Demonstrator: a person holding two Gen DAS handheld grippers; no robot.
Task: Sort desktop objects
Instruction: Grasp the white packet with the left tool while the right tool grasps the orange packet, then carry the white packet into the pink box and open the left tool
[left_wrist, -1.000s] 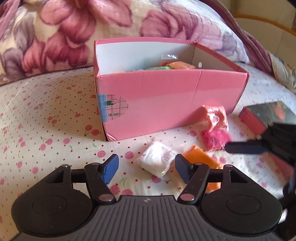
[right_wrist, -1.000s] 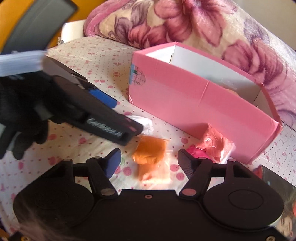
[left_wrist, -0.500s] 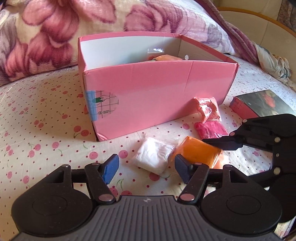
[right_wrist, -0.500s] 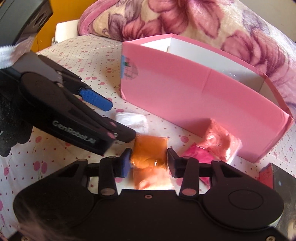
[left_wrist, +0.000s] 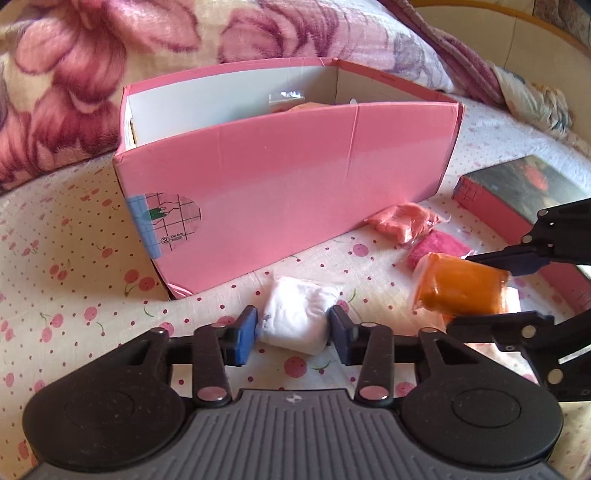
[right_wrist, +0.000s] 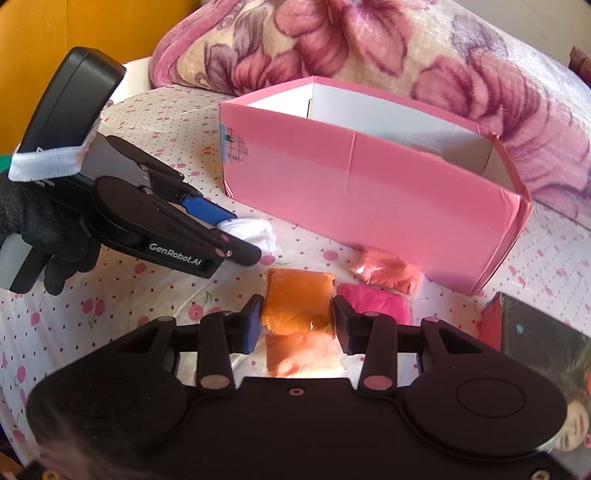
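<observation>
left gripper (left_wrist: 293, 332) pinches a soft white packet (left_wrist: 297, 319); right gripper (right_wrist: 298, 325) squeezes a glossy orange packet (right_wrist: 299, 308).

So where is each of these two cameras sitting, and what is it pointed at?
Left wrist: sits on the left gripper, looking along its jaws, closed on the white plastic-wrapped packet, toward the pink cardboard box.
Right wrist: sits on the right gripper, jaws closed on the orange plastic-wrapped packet; a black-gloved hand shows.
Shared: box, both packets, each other's gripper.
</observation>
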